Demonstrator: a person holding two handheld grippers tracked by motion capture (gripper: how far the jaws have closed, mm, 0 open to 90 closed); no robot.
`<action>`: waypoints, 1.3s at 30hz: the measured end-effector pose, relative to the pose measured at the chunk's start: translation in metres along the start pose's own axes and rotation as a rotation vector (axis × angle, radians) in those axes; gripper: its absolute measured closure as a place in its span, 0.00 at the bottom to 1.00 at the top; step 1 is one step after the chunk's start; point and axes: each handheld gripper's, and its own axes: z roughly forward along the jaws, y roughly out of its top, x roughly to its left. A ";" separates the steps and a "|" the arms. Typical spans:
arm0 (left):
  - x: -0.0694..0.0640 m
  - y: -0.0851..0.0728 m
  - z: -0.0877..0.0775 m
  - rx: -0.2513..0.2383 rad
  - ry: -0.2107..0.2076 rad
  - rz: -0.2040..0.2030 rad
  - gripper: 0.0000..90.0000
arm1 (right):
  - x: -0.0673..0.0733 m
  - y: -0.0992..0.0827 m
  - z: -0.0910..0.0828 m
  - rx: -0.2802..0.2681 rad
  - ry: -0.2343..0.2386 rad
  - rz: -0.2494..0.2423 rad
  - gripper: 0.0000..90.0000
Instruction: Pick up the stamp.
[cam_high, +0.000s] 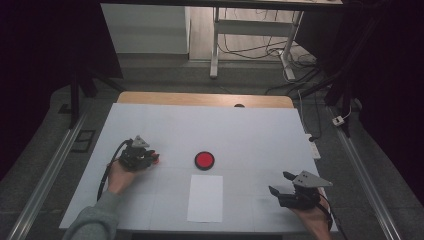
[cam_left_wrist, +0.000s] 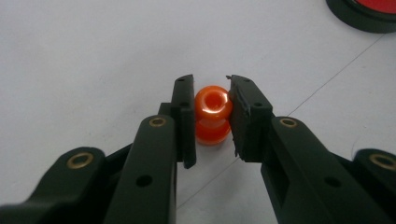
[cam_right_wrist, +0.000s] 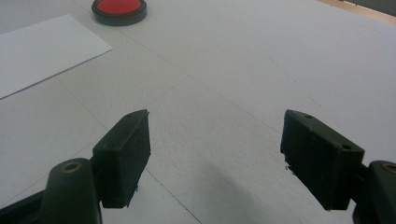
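Orange spool (cam_left_wrist: 213, 114) on the white table (cam_high: 250, 130), left of the red disc (cam_high: 204, 160); left gripper (cam_left_wrist: 211, 95) pinches it between both pads; right gripper (cam_right_wrist: 215, 154) spread wide, holding nothing, resting well apart; grasp step looks done; next move likely a steady lift without squeezing harder.

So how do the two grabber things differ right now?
The left gripper has its jaws closed on a small orange spool, while the right gripper holds nothing. The left one's jaws stand close together; the right one's are wide apart over bare white table. Both have black jaws and sit low over the table.
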 end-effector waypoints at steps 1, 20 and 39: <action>0.000 0.000 -0.001 -0.003 0.001 0.000 0.80 | 0.000 0.000 0.000 -0.001 -0.001 0.001 0.26; -0.003 0.000 -0.017 -0.084 -0.038 -0.005 0.80 | 0.000 -0.001 0.000 -0.007 -0.006 0.002 0.26; -0.015 0.003 -0.042 -0.206 -0.138 0.008 0.80 | 0.001 0.000 0.000 -0.034 -0.017 0.003 0.26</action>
